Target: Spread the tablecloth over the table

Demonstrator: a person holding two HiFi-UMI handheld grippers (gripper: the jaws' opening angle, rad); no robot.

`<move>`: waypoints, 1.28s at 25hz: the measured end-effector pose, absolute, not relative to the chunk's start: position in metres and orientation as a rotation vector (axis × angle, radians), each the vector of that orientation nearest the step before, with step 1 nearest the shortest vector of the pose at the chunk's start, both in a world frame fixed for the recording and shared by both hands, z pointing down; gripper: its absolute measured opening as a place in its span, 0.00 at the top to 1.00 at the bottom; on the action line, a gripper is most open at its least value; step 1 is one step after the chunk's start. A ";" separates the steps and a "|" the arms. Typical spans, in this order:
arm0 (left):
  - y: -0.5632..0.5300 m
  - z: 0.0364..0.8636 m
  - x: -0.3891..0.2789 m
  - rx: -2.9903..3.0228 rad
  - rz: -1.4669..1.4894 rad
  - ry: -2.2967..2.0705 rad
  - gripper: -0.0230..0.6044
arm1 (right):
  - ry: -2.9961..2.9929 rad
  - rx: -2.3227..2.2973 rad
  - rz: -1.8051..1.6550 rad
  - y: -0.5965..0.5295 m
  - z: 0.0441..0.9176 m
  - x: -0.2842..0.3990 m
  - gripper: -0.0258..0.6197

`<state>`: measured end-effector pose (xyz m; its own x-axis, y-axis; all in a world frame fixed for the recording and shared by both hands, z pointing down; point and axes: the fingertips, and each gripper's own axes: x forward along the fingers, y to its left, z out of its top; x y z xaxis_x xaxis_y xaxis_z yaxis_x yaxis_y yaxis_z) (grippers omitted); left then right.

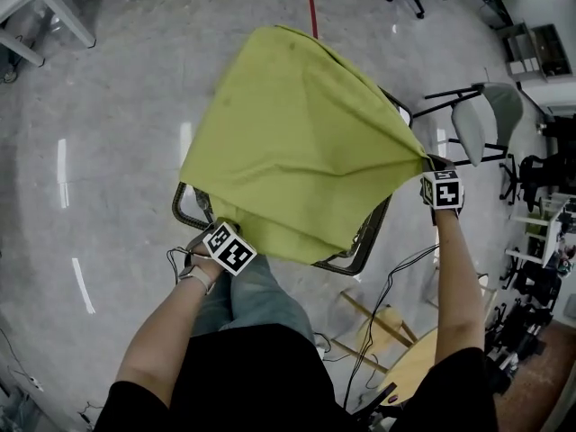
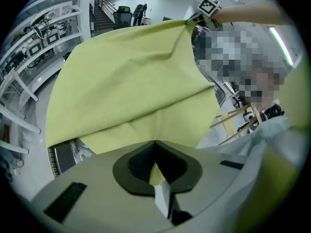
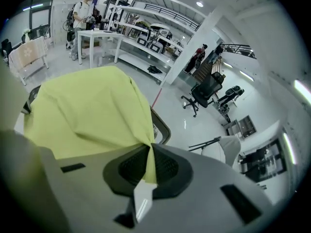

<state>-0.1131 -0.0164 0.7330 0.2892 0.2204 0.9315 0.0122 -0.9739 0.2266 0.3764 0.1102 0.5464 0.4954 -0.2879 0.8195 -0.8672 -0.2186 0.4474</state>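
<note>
Here, one left gripper (image 1: 218, 223), jaws clamped together on a near corner of the single yellow-green fabric tablecloth (image 1: 297, 133). The cloth hangs stretched and draped above the one dark-rimmed rectangular table (image 1: 186, 202), covering most of it. At its right corner, one right gripper (image 1: 428, 162) pinches the fabric tight between closed jaws. Further right stands one grey chair (image 1: 490, 115).

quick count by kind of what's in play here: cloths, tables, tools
tablecloth: 1
table: 1
tools: 2 (left tool, right tool, each shut on the tablecloth)
total: 4
</note>
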 end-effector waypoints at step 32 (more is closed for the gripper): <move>0.076 0.727 -0.180 1.964 1.761 -0.433 0.94 | -1.324 1.548 0.607 0.095 0.581 0.449 0.94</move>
